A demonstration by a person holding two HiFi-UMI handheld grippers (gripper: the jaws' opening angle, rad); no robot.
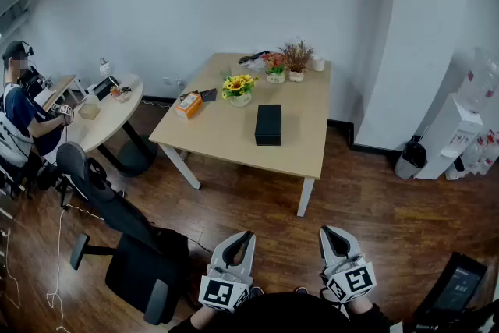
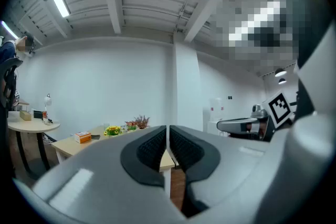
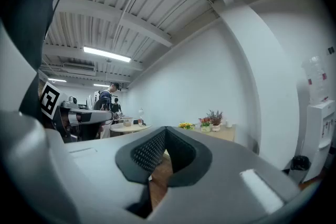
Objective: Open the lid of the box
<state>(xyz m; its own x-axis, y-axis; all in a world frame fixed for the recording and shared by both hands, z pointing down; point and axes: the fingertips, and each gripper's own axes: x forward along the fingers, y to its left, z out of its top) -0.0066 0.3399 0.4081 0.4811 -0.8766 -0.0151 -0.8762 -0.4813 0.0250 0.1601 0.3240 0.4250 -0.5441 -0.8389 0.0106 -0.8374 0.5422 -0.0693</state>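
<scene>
The room has a white wall and a dark wooden floor (image 1: 374,199), with two desks standing on it. At the far left a person (image 1: 22,109) sits at a rounded desk (image 1: 109,121) that carries a few things too small to make out. Nearer the camera, a black office chair (image 1: 129,249) stands on the floor.

Right of the chair, in the middle of the room, is a square light-wood desk (image 1: 226,136). On its left part lies an orange carton (image 1: 188,104), with a pot of yellow flowers (image 1: 238,87) near it. Next comes the black box (image 1: 268,125), which lies flat near the desk's middle with its lid closed, apart from everything else. At the far edge stand two potted plants (image 1: 287,62) and a white cup (image 1: 318,64). Further right, by the wall, are a dark bin (image 1: 410,156) and a white water dispenser (image 1: 460,129).

Both tools show at the bottom of the head view, over the floor and well apart from the square desk and the box. The left tool (image 1: 244,235) points level toward the desk. Its own view shows the ribbed pads meeting in a thin line, with nothing between them. The right tool (image 1: 330,232) is also level, its jaws pressed together and empty.
</scene>
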